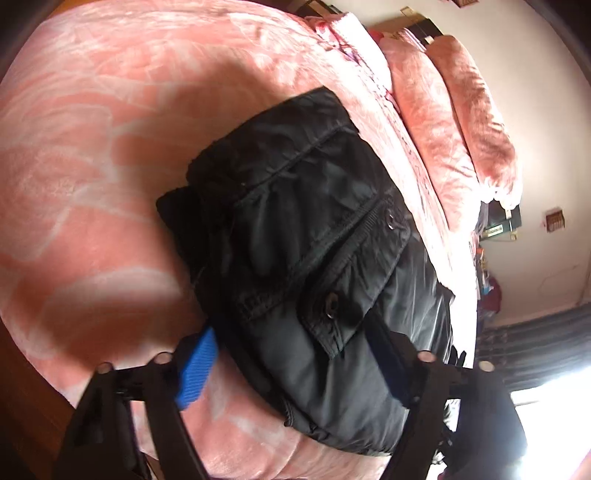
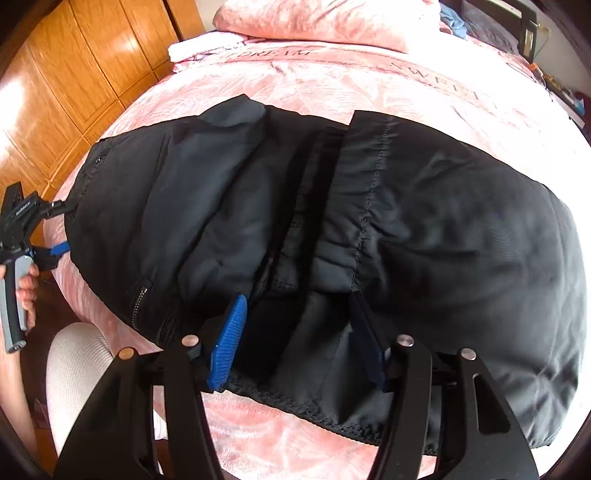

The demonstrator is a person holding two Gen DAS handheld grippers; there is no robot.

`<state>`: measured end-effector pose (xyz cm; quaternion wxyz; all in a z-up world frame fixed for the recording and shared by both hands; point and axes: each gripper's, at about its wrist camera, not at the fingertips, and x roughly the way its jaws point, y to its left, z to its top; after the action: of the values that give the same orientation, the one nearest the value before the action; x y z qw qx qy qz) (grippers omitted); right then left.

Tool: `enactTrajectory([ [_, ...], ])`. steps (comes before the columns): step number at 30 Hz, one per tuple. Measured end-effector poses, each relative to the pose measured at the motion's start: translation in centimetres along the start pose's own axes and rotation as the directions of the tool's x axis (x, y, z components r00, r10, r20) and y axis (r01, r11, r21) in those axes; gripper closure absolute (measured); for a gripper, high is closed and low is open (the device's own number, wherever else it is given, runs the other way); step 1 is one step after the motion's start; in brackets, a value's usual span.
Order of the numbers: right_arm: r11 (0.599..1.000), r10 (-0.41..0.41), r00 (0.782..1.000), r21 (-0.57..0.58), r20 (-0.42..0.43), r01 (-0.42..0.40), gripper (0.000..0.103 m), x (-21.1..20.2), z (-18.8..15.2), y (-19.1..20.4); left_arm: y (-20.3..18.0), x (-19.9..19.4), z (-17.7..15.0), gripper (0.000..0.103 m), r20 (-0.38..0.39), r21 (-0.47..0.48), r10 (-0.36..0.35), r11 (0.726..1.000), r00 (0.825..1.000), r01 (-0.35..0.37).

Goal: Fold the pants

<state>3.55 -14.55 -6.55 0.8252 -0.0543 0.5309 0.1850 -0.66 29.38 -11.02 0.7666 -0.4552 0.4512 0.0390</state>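
Observation:
Black pants [image 1: 314, 236] lie as a folded bundle on the pink bedspread [image 1: 92, 155], with a flap pocket and snap on top. My left gripper [image 1: 291, 365] is open, and its blue pads [image 1: 195, 369] straddle the bundle's near end. In the right wrist view the pants [image 2: 424, 229] spread wide, folded over with a crease down the middle. My right gripper [image 2: 299, 347] stands open over their near hem, loose cloth between its fingers [image 2: 229, 343]. The left gripper [image 2: 55, 229], held by a hand [image 2: 26, 291], sits at the pants' left end.
Pink pillows [image 1: 476, 122] and a folded quilt [image 2: 325, 18] lie at the head of the bed. A wooden wardrobe [image 2: 85, 62] stands along the bed's left side. A white seat [image 2: 74, 369] is at the near left corner. Dark curtains [image 1: 539, 347] hang by a bright window.

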Motion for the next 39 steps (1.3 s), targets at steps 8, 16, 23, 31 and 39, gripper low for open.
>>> enactTrajectory([
  [8, 1.000, 0.002, 1.000, -0.013, 0.005, -0.002, 0.039, 0.3, -0.2, 0.3, 2.5, 1.0, 0.5, 0.041, 0.075, -0.188, -0.141, 0.970, 0.987, 0.153],
  [16, 1.000, 0.016, 1.000, -0.015, 0.010, -0.015, 0.039, 0.1, -0.3, 0.1, 1.1, 0.2, 0.3, 0.083, 0.152, -0.172, -0.169, 0.966, 0.974, 0.195],
  [23, 0.997, 0.067, 0.997, 0.023, 0.027, -0.068, 0.042, -0.6, -0.4, -1.1, -5.5, -3.1, -0.8, 0.086, 0.262, 0.021, -0.245, 0.969, 0.933, 0.248],
  [31, 0.966, 0.238, 0.961, 0.073, 0.143, -0.250, 0.045, -4.8, -1.2, -2.9, -17.8, -4.2, -5.2, 0.086, 0.235, 0.431, -0.313, 0.882, 0.920, 0.190],
  [39, 0.968, 0.188, 0.961, 0.125, 0.204, -0.216, 0.045, -7.9, -2.6, -5.8, -25.0, 0.3, -11.5, 0.085, 0.092, 0.687, -0.261, 0.715, 0.961, 0.129],
])
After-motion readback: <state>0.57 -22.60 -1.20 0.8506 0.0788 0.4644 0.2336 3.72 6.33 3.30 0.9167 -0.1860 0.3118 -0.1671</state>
